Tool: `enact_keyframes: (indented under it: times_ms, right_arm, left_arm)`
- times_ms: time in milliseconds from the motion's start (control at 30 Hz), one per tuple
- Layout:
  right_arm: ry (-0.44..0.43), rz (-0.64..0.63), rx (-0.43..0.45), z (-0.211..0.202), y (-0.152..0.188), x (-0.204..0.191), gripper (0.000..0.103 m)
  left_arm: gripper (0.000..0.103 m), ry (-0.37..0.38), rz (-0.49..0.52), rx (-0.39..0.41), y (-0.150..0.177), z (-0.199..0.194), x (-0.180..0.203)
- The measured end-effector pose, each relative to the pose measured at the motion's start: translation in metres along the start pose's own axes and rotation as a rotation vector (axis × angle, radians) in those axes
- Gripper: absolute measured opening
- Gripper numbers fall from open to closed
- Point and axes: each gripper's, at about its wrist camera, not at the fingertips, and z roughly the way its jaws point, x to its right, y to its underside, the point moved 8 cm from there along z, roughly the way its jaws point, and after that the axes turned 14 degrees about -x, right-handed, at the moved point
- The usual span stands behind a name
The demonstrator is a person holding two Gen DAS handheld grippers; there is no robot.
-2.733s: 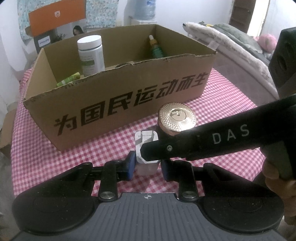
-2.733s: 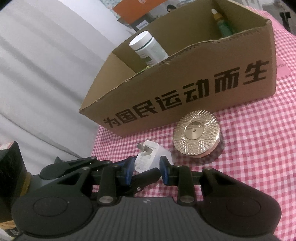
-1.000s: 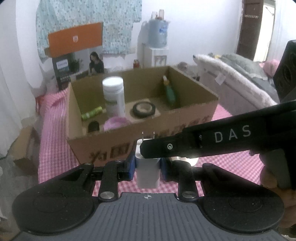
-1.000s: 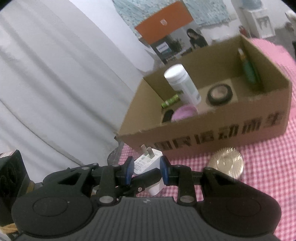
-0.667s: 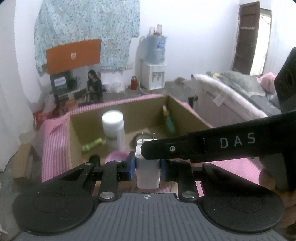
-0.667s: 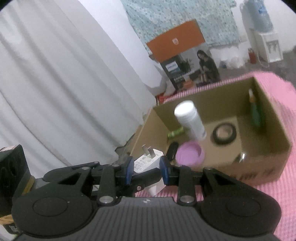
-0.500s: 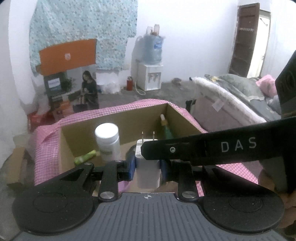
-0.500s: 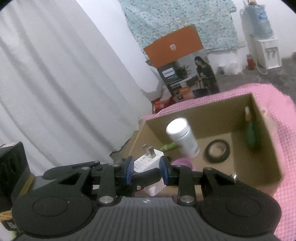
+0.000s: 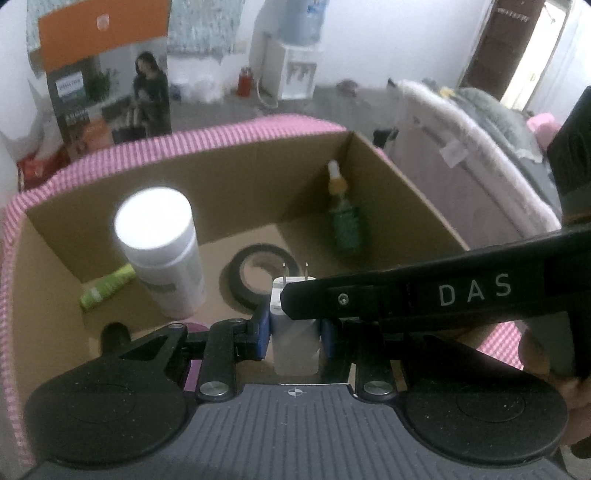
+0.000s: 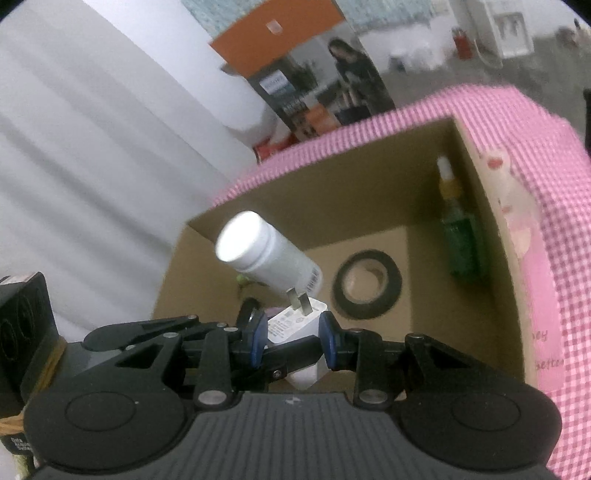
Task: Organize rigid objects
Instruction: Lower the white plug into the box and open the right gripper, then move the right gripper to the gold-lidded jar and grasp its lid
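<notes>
Now, plug (image 9: 294, 334): you hold it above the box (image 9: 236, 177), prongs up.
Left gripper (image 9: 294, 334): clamped on the plug's sides.
Right gripper (image 10: 292, 341): clamped across the same plug.

White letters "DAS" stand on the black right tongs (image 9: 291, 306).

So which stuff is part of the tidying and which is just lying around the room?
Part of the tidying:
white plug
cardboard box
white bottle
green dropper bottle
tape roll

Just lying around:
water dispenser
orange box
bed
</notes>
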Motion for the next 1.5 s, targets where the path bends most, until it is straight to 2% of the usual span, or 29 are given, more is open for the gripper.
enact_keyframes:
  times_ms: [300, 567, 600, 833, 967, 1033, 1300, 1500]
  right_arm:
    - [0.002, 0.023, -0.089, 0.022, 0.001, 0.013, 0.034]
    - [0.003, 0.022, -0.092, 0.022, 0.002, 0.011, 0.034]
    - [0.0, 0.021, -0.088, 0.021, 0.002, 0.01, 0.034]
    - [-0.011, 0.003, -0.008, -0.004, 0.006, 0.002, 0.035]
    - [-0.031, -0.013, 0.067, -0.03, 0.018, -0.008, 0.036]
    - [-0.039, -0.02, 0.104, -0.043, 0.028, -0.013, 0.041]
    - [-0.058, -0.004, 0.215, -0.082, 0.077, -0.018, 0.043]
    - [-0.082, 0.045, 0.237, -0.09, 0.105, -0.007, 0.043]
  left_arm:
    - [0.028, 0.032, -0.042, -0.106, 0.004, 0.02, -0.007]
    - [0.029, 0.035, -0.037, -0.082, 0.005, 0.015, -0.004]
    - [0.032, 0.035, -0.038, -0.075, 0.004, 0.014, -0.004]
    - [0.065, 0.001, -0.027, 0.017, 0.005, -0.014, 0.001]
    - [0.074, -0.012, -0.023, 0.068, 0.011, -0.036, 0.002]
    - [0.079, -0.004, -0.022, 0.093, 0.017, -0.047, 0.003]
    - [0.081, 0.002, -0.012, 0.14, 0.047, -0.07, 0.01]
    - [0.082, -0.004, -0.007, 0.128, 0.076, -0.067, 0.013]
